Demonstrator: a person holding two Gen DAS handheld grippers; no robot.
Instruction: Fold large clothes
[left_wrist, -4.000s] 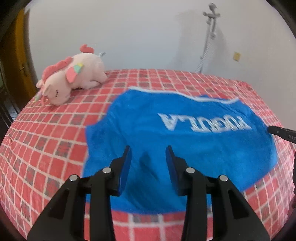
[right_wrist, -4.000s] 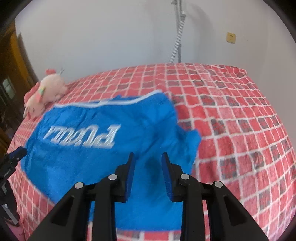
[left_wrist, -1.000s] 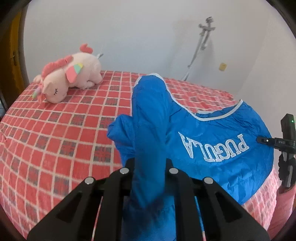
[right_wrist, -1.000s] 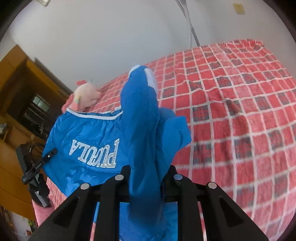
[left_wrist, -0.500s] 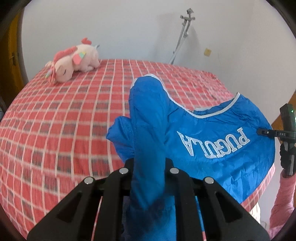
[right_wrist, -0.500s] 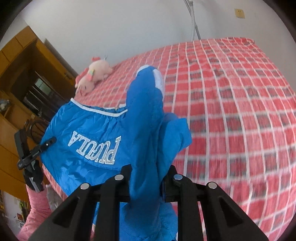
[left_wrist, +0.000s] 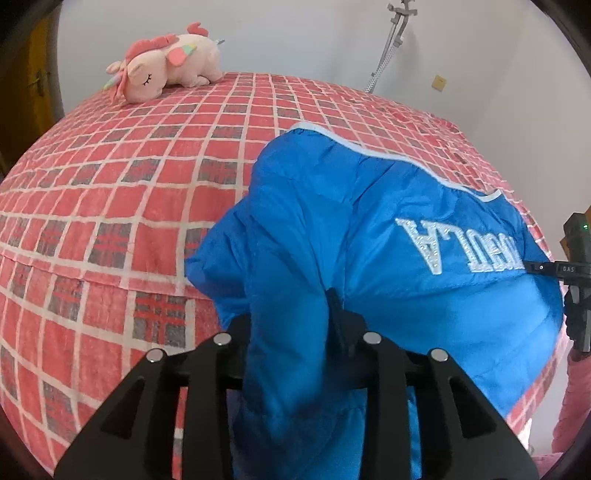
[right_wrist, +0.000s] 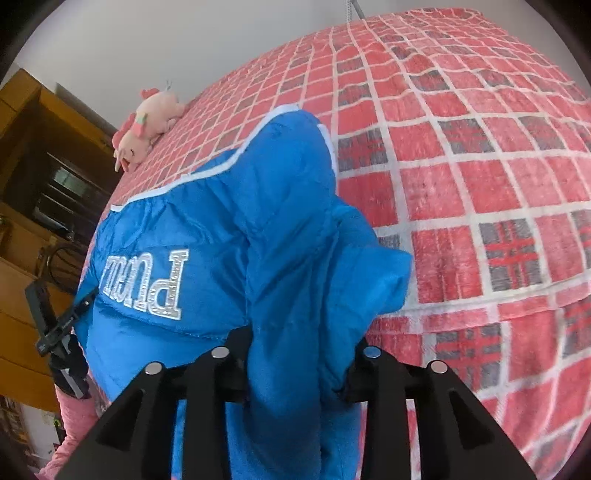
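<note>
- A blue jacket (left_wrist: 388, 236) is spread on the near part of a bed (left_wrist: 110, 192), with one edge hanging over the front side of the mattress. White lettering is shown on the upward face, and white piping runs along its far hem.
- The garment is judged to be light, soft and puffy, with a smooth, probably slippery shell. Creases are unlikely to be held by it, and a folded layer may slide or spring back once released.
- A bunched fold of the fabric stands between the jaws of the left hand-held gripper (left_wrist: 291, 332). Its jaws are opening; the right pad is seen clear of the cloth, so the fold is no longer clamped.
- A second bunched fold, at the opposite side of the garment, lies between the jaws of the right hand-held gripper (right_wrist: 295, 354). These jaws are likewise opening, and gaps are visible beside the fabric.
- For any further fold, hold is best taken at the piped hem or a seam, where several layers can be pinched together; a single smooth layer is likely to slip.
- A pink sleeve (right_wrist: 70, 435) of the person is visible at the lower edge.
- A pink plush toy (left_wrist: 162, 64) lies at the far corner of the bed, well apart from the garment.
</note>
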